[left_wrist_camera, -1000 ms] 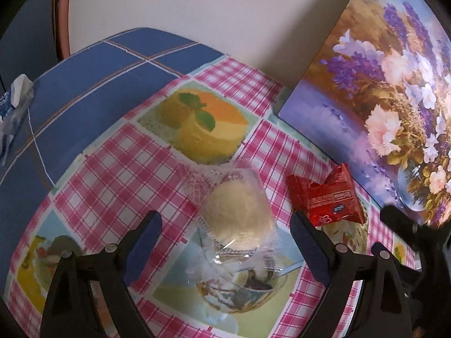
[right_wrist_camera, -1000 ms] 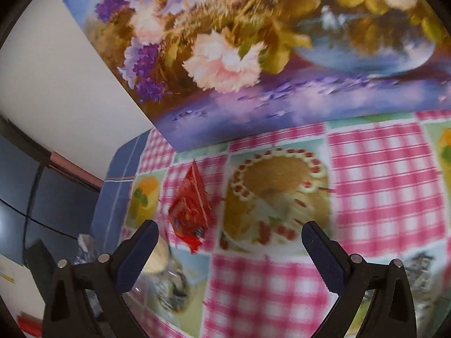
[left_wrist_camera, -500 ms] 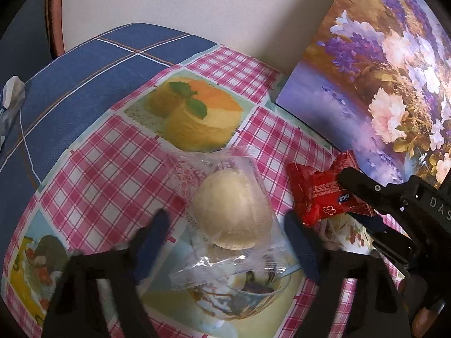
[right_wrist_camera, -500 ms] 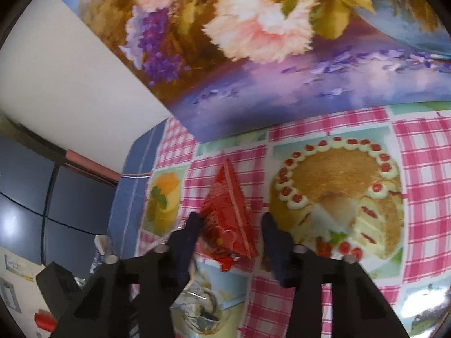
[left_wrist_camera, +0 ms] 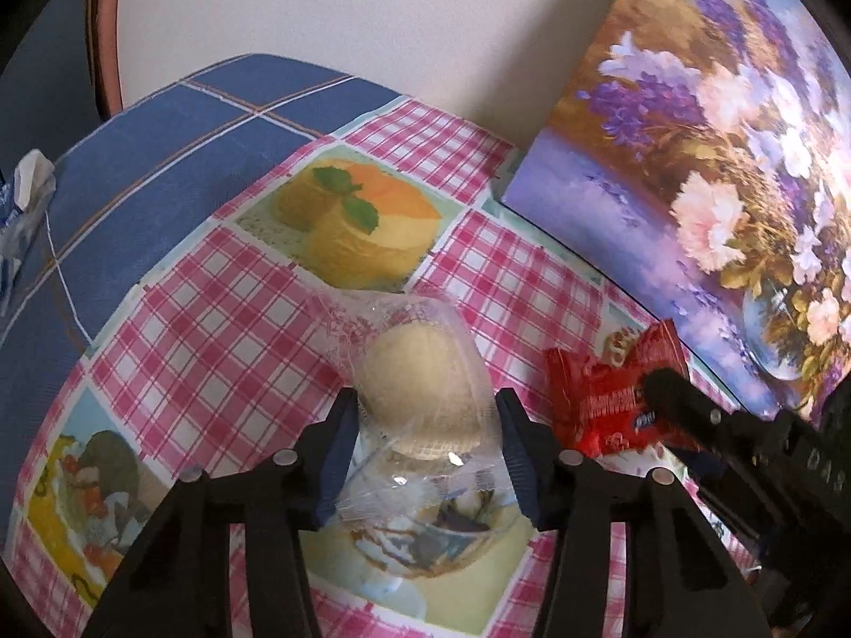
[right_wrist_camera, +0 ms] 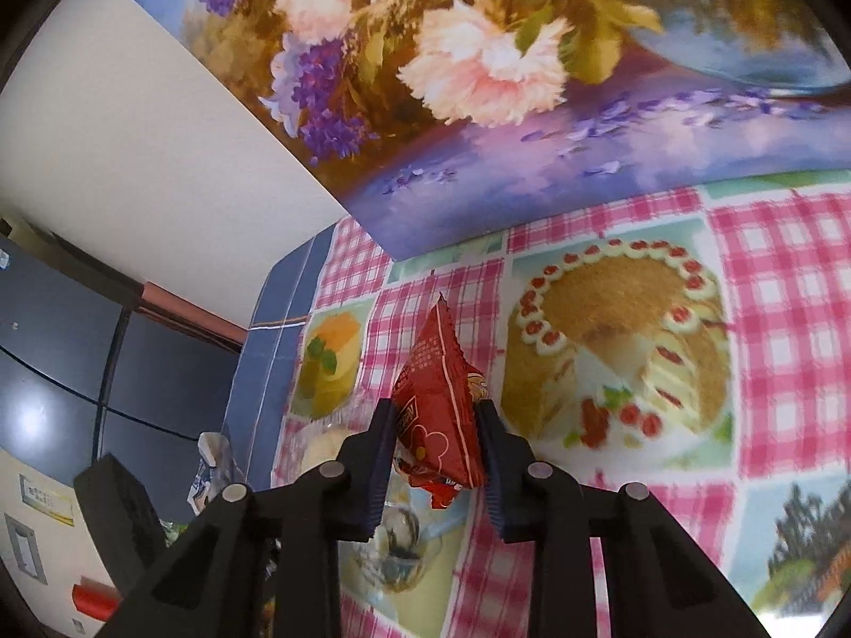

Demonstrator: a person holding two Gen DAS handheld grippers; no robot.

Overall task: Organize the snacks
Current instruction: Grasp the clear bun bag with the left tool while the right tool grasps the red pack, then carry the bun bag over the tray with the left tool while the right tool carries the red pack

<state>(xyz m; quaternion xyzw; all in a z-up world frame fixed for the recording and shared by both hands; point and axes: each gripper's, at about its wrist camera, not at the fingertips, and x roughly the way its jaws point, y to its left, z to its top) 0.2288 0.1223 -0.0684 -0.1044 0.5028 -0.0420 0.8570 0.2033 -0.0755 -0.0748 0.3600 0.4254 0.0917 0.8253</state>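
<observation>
A pale round bun in a clear plastic wrapper (left_wrist_camera: 420, 399) lies on the checked tablecloth. My left gripper (left_wrist_camera: 423, 452) has closed on it, its blue pads against the wrapper's sides. A red snack packet (right_wrist_camera: 439, 404) sits between the fingers of my right gripper (right_wrist_camera: 436, 452), which is shut on it. The red packet also shows in the left wrist view (left_wrist_camera: 611, 404), just right of the bun, with the right gripper's finger (left_wrist_camera: 686, 414) on it. The bun shows faintly in the right wrist view (right_wrist_camera: 322, 449).
A large flower painting (left_wrist_camera: 707, 159) leans against the wall at the table's back right. A crumpled blue-and-white wrapper (left_wrist_camera: 21, 212) lies on the blue cloth (left_wrist_camera: 159, 170) at far left. A dark cabinet (right_wrist_camera: 80, 361) stands beyond the table's left edge.
Both grippers were wide open a second ago. The left has closed onto the wrapped bun, and the right has moved in and closed onto the red packet.
</observation>
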